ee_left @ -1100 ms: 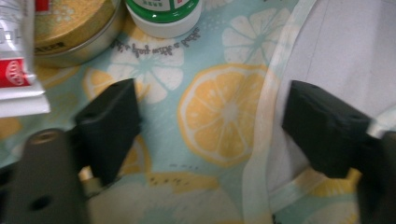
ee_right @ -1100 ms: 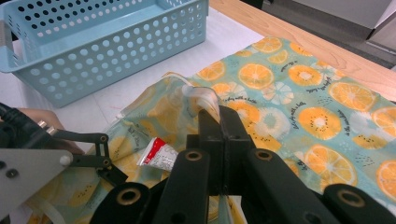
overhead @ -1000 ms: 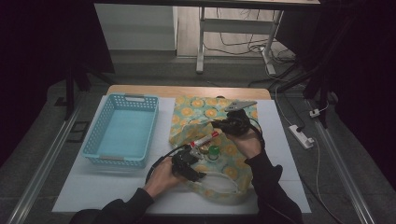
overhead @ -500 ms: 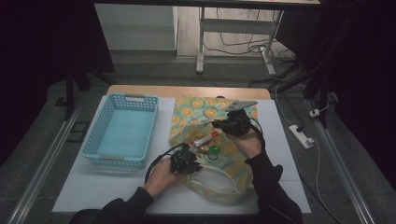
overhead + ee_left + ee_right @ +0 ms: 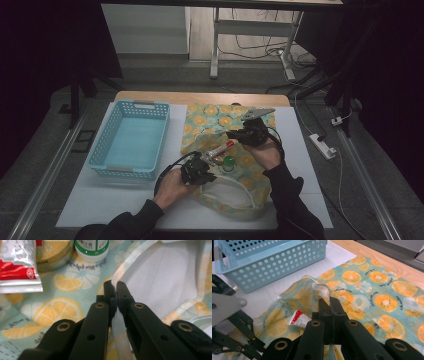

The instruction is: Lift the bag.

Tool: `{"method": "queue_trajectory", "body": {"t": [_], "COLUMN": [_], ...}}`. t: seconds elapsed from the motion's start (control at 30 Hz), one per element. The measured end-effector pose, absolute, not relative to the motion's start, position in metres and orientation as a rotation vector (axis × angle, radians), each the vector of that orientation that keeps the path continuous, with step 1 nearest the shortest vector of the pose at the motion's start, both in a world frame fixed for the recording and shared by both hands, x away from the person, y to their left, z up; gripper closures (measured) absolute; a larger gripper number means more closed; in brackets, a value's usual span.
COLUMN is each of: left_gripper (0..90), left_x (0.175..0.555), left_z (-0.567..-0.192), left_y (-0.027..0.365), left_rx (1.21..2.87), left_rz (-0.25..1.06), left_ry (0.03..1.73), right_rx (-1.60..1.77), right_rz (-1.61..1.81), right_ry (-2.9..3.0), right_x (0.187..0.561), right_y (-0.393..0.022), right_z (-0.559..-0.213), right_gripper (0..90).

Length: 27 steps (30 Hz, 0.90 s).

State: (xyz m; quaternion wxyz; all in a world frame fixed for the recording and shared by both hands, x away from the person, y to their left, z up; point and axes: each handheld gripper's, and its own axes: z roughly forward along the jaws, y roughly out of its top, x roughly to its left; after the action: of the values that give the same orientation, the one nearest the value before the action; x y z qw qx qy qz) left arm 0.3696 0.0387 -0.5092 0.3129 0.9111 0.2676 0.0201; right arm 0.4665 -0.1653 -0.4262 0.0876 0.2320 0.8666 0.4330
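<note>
Tongs both clamp the citrus-print bag's (image 5: 227, 150) rim: left tongs (image 5: 113, 288) on its near edge, right tongs (image 5: 329, 301) on its far edge, mouth between.

We see bag (image 5: 62, 287) ahead of left jaws: pale turquoise cloth, orange and yellow citrus-slice print, white lining, cream piping along rim. Tube (image 5: 18, 267) up-left of those jaws: silver-white, red band. Bottle (image 5: 92, 247) above them: white, green band. Tin (image 5: 53, 252) beside it: golden lid. Basket (image 5: 269, 262) beyond right jaws: light blue, perforated walls. Jaws themselves: black, brass-coloured rivets.
</note>
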Motion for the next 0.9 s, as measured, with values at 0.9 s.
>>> {"method": "queue_trajectory", "body": {"t": [0.9], "left_gripper": [89.2], "left_x": [0.371], "left_z": [-0.486], "left_y": [0.052], "left_rx": [2.301], "left_rz": [-0.006], "left_ry": [0.721], "right_rx": [0.659], "right_rz": [1.292], "right_ry": [2.589], "right_x": [0.463], "right_y": [-0.163], "right_z": [-0.418], "right_gripper": [90.0]}}
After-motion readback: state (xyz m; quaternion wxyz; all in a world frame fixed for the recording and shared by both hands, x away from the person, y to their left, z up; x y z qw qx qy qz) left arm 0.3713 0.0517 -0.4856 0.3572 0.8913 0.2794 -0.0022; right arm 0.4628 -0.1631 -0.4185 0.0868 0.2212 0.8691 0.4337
